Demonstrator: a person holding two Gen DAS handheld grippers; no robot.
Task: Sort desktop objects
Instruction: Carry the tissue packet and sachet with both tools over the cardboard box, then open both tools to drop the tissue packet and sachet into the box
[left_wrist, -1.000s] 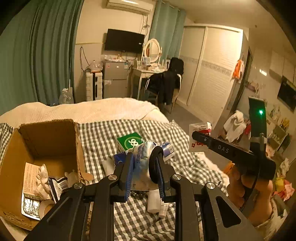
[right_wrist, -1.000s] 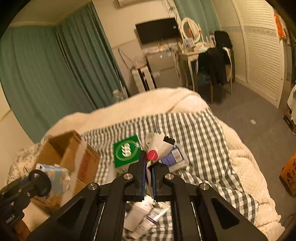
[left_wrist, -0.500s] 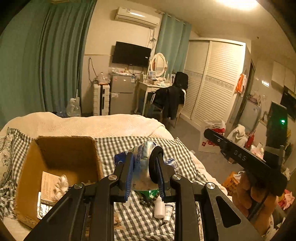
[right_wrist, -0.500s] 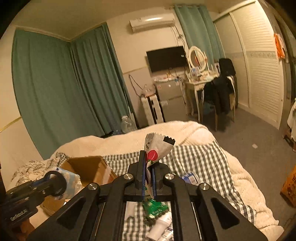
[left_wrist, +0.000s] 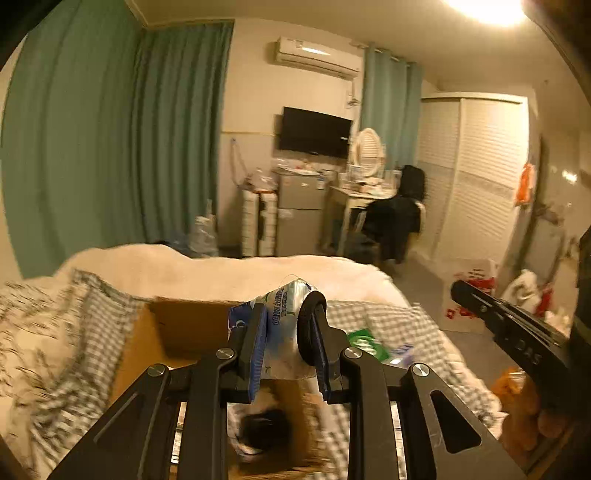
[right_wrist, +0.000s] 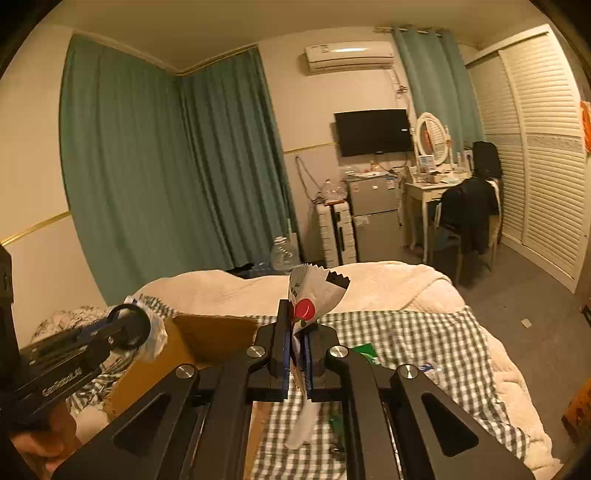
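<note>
A bed fills the lower half of both views, spread with a cream blanket (right_wrist: 388, 284) and over it a grey-and-white checked cloth (right_wrist: 417, 343); on the cloth, toward the left, an open cardboard box (left_wrist: 184, 332) stands with its far wall upright and blurred contents in its bottom — too smeared to name. The left gripper (left_wrist: 286, 332) hangs over the box's opening, its jaws narrowed onto a soft blue-and-white plastic pack (left_wrist: 284, 314) that bulges between the pads and rises above them; in the right wrist view that same pack shows just beside the box's left rim. The right gripper (right_wrist: 297, 347) is held above the cloth just right of the box, jaws pinched tight on a flat white sachet (right_wrist: 314, 295) with a zigzag top edge and a red fruit printed on it — the sachet stands up above the fingers and its lower end dangles below them. On the cloth to the right of the box lies a green-and-white carton (left_wrist: 364, 343); beside it, a small blue-printed item, too blurred to identify.
</note>
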